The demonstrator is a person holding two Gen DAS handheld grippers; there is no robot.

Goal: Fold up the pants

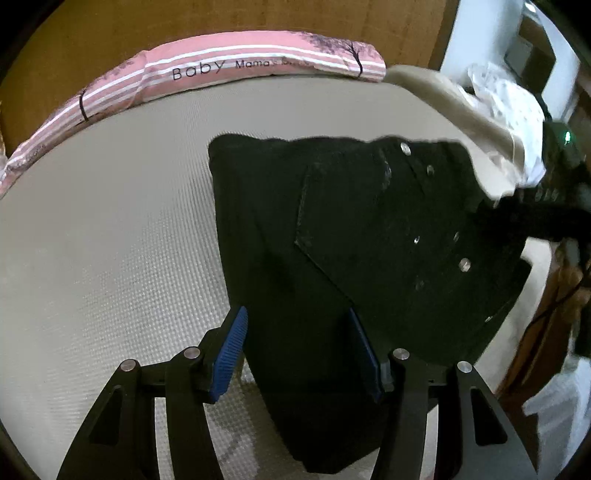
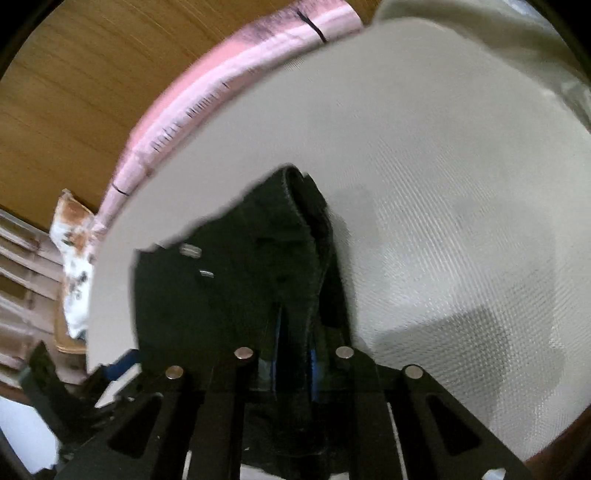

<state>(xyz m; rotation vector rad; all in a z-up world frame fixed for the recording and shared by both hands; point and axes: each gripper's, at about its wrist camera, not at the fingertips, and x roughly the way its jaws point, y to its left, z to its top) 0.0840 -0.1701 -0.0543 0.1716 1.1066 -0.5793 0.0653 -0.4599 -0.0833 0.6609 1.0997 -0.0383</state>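
The black pants (image 1: 332,240) lie partly folded on a beige textured mattress (image 1: 110,240), with the back pocket and metal rivets facing up. My left gripper (image 1: 299,350) is open, its blue pads astride a folded leg edge without closing on it. My right gripper (image 2: 295,362) is shut on a fold of the black pants (image 2: 229,295) and holds it lifted off the mattress (image 2: 461,221). It also shows at the right edge of the left wrist view (image 1: 532,218), gripping the waistband.
A pink striped pillow (image 1: 229,66) printed "Baby" lies along the far edge of the mattress against a wooden headboard (image 1: 221,18). A cream blanket (image 1: 461,107) and white spotted cloth (image 1: 517,99) are heaped at the far right. The pillow (image 2: 221,85) also shows in the right view.
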